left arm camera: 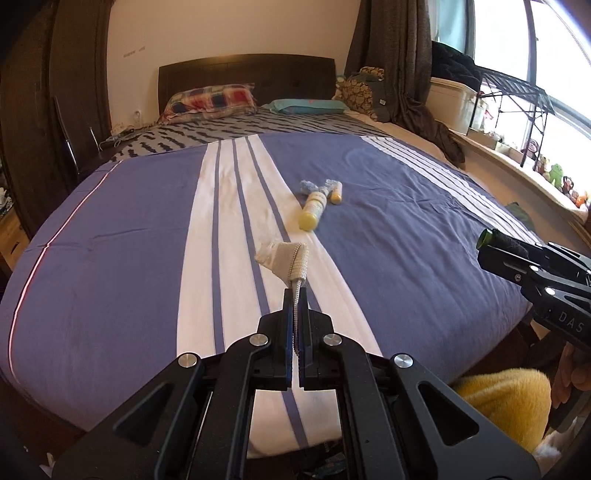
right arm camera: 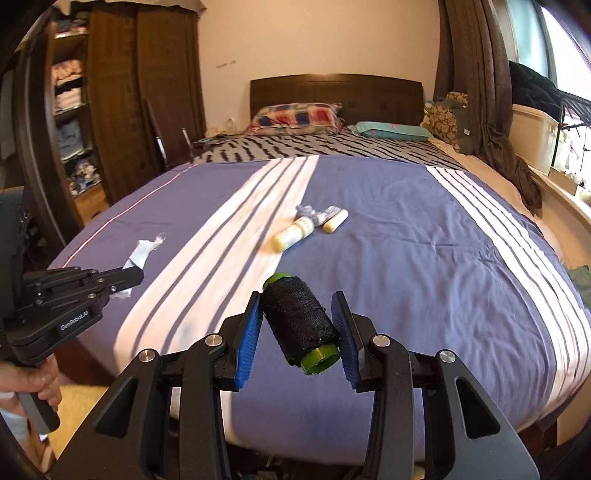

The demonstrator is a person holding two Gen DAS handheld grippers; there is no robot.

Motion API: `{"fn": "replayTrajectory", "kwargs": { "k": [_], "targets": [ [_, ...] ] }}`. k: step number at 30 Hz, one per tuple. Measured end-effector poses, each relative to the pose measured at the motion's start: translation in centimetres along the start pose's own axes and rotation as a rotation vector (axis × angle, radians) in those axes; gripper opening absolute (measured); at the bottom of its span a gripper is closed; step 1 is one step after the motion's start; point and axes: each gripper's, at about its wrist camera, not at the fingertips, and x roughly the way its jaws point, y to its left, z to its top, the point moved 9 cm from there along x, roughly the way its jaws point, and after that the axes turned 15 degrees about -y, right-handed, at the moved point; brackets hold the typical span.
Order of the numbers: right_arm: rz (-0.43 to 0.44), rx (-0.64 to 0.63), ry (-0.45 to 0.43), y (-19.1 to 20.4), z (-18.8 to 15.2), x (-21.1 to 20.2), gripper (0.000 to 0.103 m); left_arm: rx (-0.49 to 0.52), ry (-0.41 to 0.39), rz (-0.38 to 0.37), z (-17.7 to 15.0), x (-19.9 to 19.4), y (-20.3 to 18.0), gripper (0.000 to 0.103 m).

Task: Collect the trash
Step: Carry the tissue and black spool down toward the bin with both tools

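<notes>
Right wrist view shows our right tongs [right arm camera: 299, 328] clamped on a spool of black thread [right arm camera: 301, 325] above the bed [right arm camera: 424, 266], left tongs [left arm camera: 295, 314] closed on a cloth scrap [left arm camera: 286, 258]; we judge both grips should hold firm until a bin is reached.

Daylight from a window [left arm camera: 517, 33] fills a bedroom with a striped blue bed [left arm camera: 406, 229], dark headboard [left arm camera: 247, 74], brown curtains [right arm camera: 469, 74] and wooden wardrobe [right arm camera: 147, 92].
</notes>
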Motion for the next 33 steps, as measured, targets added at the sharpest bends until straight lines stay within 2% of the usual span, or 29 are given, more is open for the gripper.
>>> {"fn": "replayTrajectory", "kwargs": {
  "k": [4,8,16,21,25,29,33],
  "targets": [
    [0.035,0.018,0.017,1.4,-3.1,-3.2,0.039,0.0,0.015,-0.02,-3.3,-2.7,-0.8,0.0],
    [0.026,0.029,0.051,2.0,-6.6,-5.1,0.039,-0.008,0.066,-0.035,-7.8,-4.6,-1.7,0.0],
    [0.042,0.064,0.218,2.8,-14.4,-5.5,0.039,-0.013,0.207,-0.047,-15.8,-5.7,-2.7,0.0],
    [0.063,0.088,0.325,3.8,-18.8,-4.5,0.04,-0.043,0.311,-0.079,-19.9,-4.7,-3.6,0.0],
    [0.089,0.114,0.422,4.8,-22.4,-3.4,0.039,-0.067,0.426,-0.118,-24.0,-3.0,-4.5,0.0],
    [0.076,0.129,0.526,4.8,-26.3,-1.9,0.039,-0.094,0.522,-0.143,-27.5,-1.2,-4.8,0.0],
    [0.06,0.137,0.581,4.6,-28.5,-0.5,0.039,-0.116,0.586,-0.14,-30.4,0.2,-4.8,0.0]
  ]
}}
